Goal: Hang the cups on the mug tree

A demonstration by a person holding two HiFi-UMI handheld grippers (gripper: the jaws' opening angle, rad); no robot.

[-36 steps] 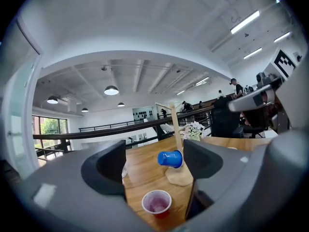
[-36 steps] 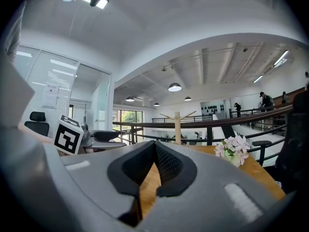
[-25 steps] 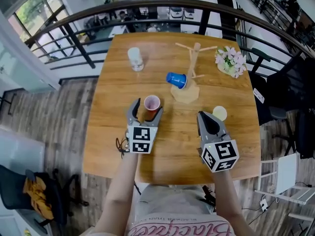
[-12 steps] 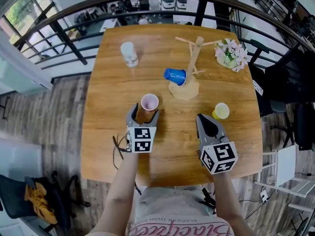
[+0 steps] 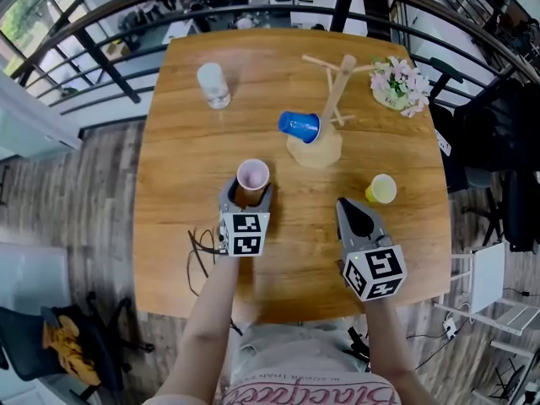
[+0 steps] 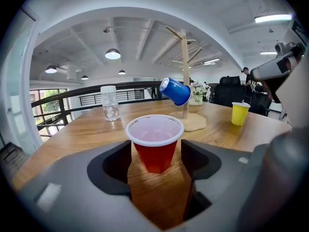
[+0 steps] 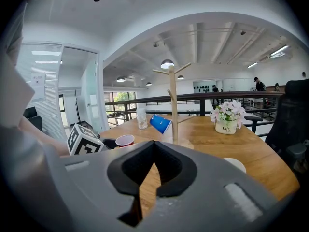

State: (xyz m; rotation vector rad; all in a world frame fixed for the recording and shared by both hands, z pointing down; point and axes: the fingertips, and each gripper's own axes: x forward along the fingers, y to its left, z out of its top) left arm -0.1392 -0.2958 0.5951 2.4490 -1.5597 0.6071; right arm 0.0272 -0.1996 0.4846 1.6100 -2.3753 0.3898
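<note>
A red cup with a white rim stands upright on the wooden table. My left gripper straddles it, one jaw on each side. In the left gripper view the red cup shows a narrow gap to each jaw of my left gripper, which is open; its jaws have just been closing. The wooden mug tree carries a blue cup on a low peg. A yellow cup stands right of my right gripper. That gripper is shut and empty.
A clear cup with ice stands at the far left of the table. A white pot of pink flowers sits at the far right, beside the tree. A dark railing runs behind the table. Chairs stand off its right edge.
Both grippers have come down toward the table. The left jaws have narrowed around the red cup. The right gripper stays shut.
</note>
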